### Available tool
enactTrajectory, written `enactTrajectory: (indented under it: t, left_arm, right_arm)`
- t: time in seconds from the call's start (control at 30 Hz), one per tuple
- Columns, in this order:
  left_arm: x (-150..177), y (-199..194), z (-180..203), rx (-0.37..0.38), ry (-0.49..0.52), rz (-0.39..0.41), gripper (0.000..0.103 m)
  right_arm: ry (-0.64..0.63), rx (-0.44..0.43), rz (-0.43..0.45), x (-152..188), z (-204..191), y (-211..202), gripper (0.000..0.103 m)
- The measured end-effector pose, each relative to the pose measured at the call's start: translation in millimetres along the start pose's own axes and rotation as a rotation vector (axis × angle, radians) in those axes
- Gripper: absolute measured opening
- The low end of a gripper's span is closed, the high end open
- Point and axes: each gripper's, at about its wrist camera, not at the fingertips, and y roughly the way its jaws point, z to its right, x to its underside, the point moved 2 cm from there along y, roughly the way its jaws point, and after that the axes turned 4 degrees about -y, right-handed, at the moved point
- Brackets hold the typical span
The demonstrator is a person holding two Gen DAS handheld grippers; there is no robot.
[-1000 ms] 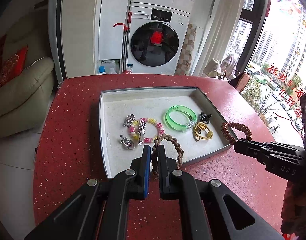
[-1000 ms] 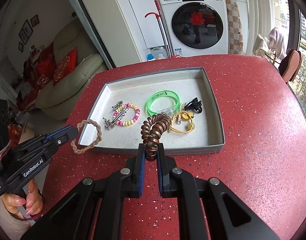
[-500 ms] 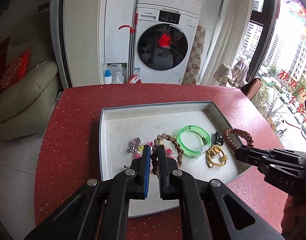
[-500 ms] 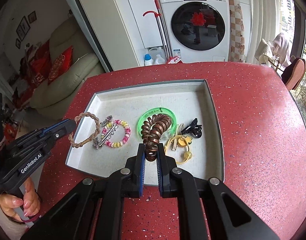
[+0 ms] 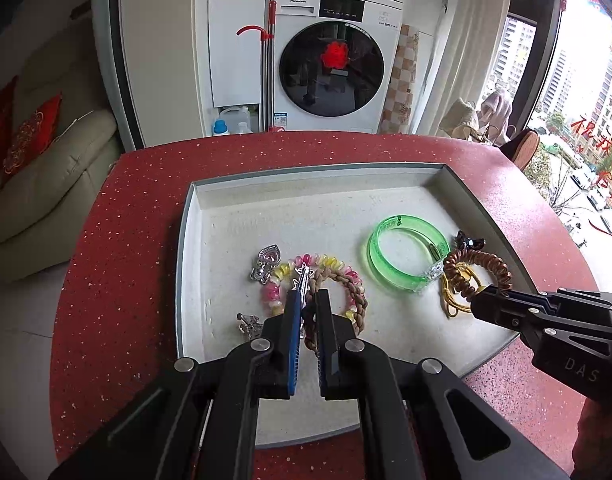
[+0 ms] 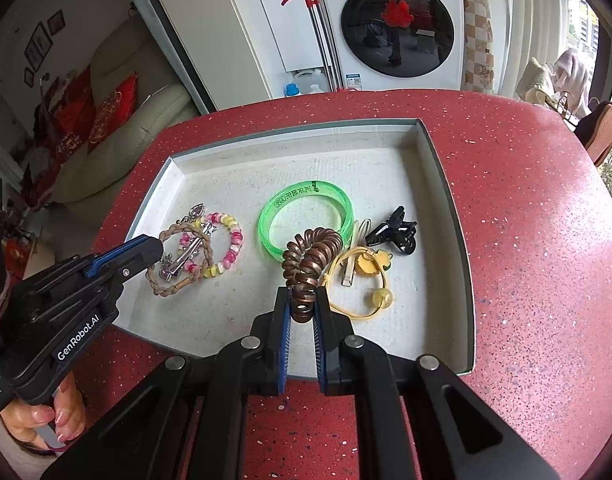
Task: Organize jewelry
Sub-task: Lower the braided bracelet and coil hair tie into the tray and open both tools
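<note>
Over the tray (image 6: 446, 200), both claws have come down and forward, left claw (image 5: 309, 300) clamping the braided loop (image 5: 346, 284), right claw (image 6: 303, 304) pinching the coil tie (image 6: 310, 256), seemingly ready to set them down.

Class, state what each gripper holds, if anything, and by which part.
Left gripper: braided band, pinched at its near loop. Right gripper: brown coil hair tie, pinched at its near end.

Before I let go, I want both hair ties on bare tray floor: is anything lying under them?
Yes. The braided tie in the left hand-held gripper hangs over the bead bracelet and silver clip. The coil tie overlaps the green bangle and yellow tie.
</note>
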Motion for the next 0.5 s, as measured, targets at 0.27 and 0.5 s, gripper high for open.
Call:
enactTrajectory:
  t: [0.27, 0.5]
  left_arm:
    - [6, 20, 5, -0.07, 0.038, -0.021, 0.026]
    - [13, 27, 10, -0.116, 0.079, -0.013, 0.026]
  right_arm:
    - [0.028, 0.019, -0.027, -1, 10, 21, 0.012]
    - [0.044, 0.009, -0.038, 7, 11, 28, 0.012]
